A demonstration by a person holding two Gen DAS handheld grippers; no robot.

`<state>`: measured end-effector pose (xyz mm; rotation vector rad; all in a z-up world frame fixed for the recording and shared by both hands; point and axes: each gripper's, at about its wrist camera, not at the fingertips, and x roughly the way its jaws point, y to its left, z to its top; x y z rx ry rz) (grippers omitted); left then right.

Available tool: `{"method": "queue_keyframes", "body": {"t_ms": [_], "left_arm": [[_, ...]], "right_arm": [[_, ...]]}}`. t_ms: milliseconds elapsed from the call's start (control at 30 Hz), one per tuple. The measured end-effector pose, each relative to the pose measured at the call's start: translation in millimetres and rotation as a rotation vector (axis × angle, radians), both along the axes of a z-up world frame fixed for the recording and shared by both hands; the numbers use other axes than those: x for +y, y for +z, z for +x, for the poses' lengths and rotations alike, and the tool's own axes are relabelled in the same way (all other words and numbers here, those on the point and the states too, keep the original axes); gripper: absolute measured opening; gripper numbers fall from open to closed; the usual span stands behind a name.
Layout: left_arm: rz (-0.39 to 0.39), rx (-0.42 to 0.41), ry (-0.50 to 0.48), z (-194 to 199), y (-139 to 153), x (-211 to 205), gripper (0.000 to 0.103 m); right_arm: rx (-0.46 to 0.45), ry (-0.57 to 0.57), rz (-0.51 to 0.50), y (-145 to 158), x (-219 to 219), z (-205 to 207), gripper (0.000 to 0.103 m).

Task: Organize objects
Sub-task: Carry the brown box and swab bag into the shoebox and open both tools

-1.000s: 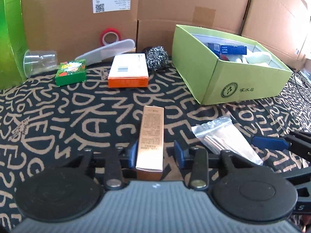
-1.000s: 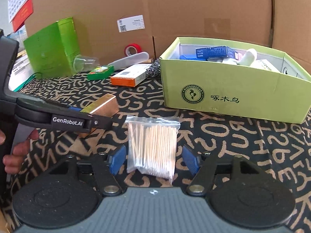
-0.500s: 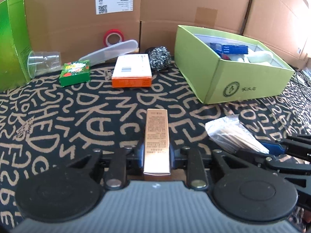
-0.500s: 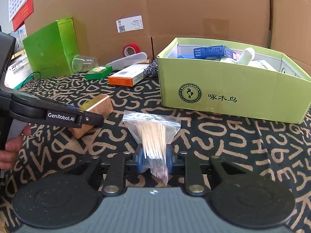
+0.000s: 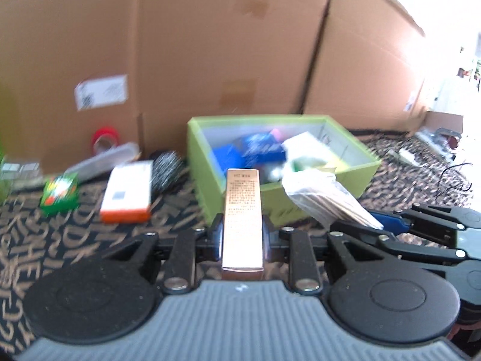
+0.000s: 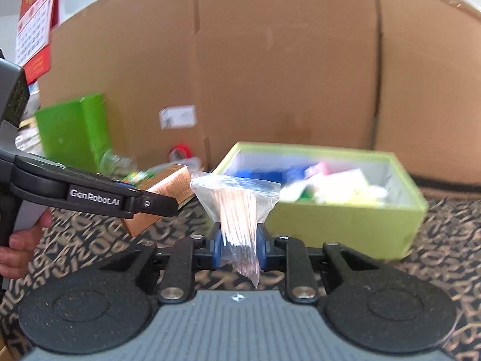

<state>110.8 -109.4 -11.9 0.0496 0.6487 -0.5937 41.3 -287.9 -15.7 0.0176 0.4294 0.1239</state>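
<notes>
Leftmost, at 9 o'clock in the left wrist view: green edge, cut off by the frame, unidentifiable; beside it a clear cup point(image 5: 21, 170), blurred. Small green printed box point(image 5: 60, 192) on the patterned cloth point(image 5: 45, 240). Red tape roll point(image 5: 105, 140) against the cardboard wall point(image 5: 225, 45), with a long clear plastic case point(image 5: 103, 164) in front of it. White-and-orange box point(image 5: 127, 192), flat on the cloth, touching or just beside a steel scourer point(image 5: 166, 171), partly hidden.

Centre, 6 o'clock: left gripper point(image 5: 242, 234), clamped on a copper-coloured carton point(image 5: 243, 219), held lengthwise, far end overlapping the near wall of the lime-green box point(image 5: 204, 162); print too small to read. Box contents at 12 to 1 o'clock: blue packets, white items, smeared by motion blur, not separable.

At 3 o'clock: right gripper point(image 5: 387, 225), cut off at the frame edge, pinching a clear bag of cotton swabs point(image 5: 324, 198) near the box's front wall.

Right wrist view, 9 o'clock: hand point(image 6: 21, 246) on the left tool's handle, mostly hidden. Carton point(image 6: 162, 192) partly hidden behind the black finger. Centre: right gripper point(image 6: 239, 246) closed on the bag point(image 6: 237, 207), raised off the cloth. Box point(image 6: 345, 228) at 2 o'clock, blurred.
</notes>
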Motion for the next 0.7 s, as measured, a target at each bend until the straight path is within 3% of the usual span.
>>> {"method": "queue_keyframes", "body": {"t_ms": [267, 367, 700], "left_arm": [[0.015, -0.054, -0.059, 18.7, 31.2, -69.7, 0.023], [-0.002, -0.037, -0.078, 30.4, 35.5, -94.6, 0.023], [-0.016, 0.012, -0.061, 94.0, 9.9, -162.9, 0.023]], "right_arm": [[-0.072, -0.152, -0.027, 23.8, -54.4, 15.4, 0.026], [-0.096, -0.201, -0.056, 25.8, -73.3, 26.3, 0.026], [-0.059, -0.242, -0.115, 5.6, -111.6, 81.4, 0.026]]}}
